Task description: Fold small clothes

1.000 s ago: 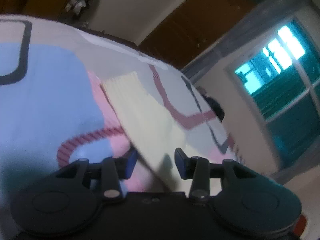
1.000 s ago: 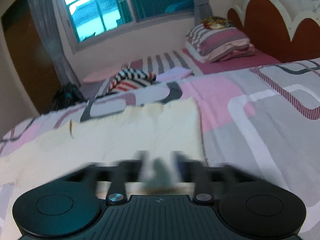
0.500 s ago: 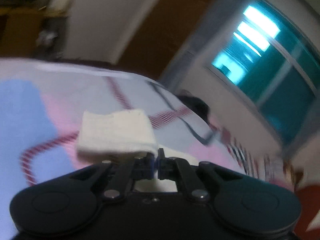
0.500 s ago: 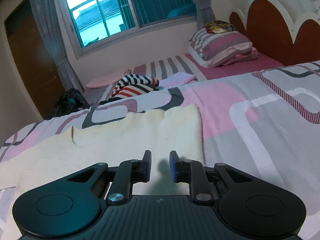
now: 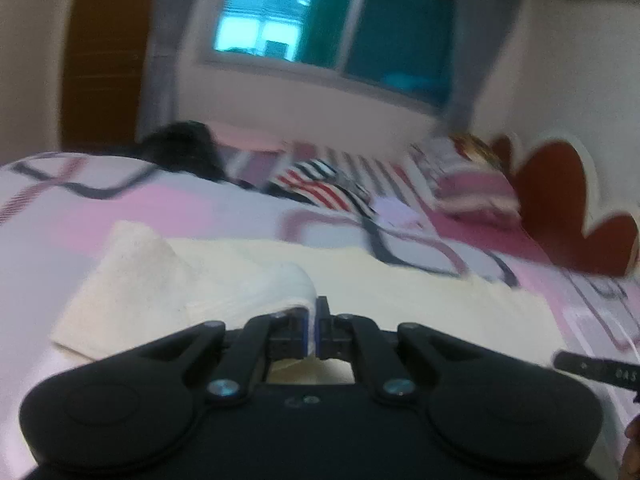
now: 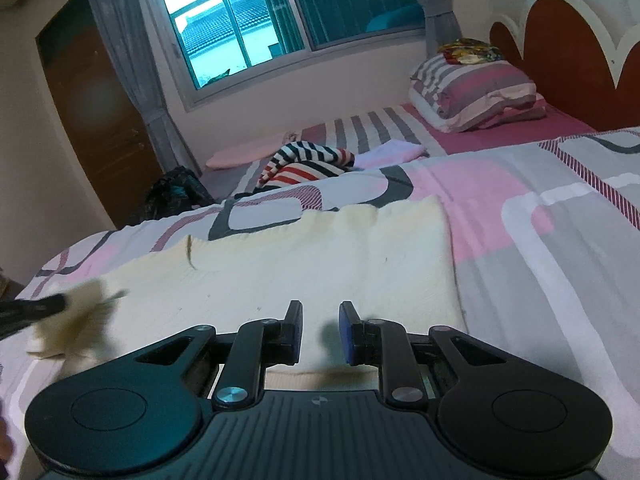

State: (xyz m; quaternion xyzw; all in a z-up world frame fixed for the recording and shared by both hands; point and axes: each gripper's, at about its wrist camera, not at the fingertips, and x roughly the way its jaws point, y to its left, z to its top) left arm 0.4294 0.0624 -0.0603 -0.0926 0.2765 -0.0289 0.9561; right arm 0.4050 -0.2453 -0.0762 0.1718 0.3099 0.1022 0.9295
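Swung round since a second ago: left gripper (image 5: pixel 314 330), then aimed at the door side of the room with the cream sleeve loose between parted jaws, now facing window and headboard. Clamped tight on a fold of the cream knit garment (image 5: pixel 360 280), the pinched cloth rising in a rounded hump just left of the fingertips. Rest of the sleeve trailing down-left onto the patterned bedspread (image 5: pixel 140 208). Blurred throughout.

Right gripper (image 6: pixel 320 330) hardly shifted, but narrowed from the wider gap of a second ago. Jaws parted a little, nothing between them. Poised just above the near edge of the garment (image 6: pixel 320 264), spread flat across the bedspread (image 6: pixel 540 260), pads not pressing on cloth. At the left edge of the right wrist view, a blurred dark gripper finger with lifted cream cloth.

Farther back: striped clothing (image 6: pixel 308 164) and a pillow (image 6: pixel 476 94) by the headboard.
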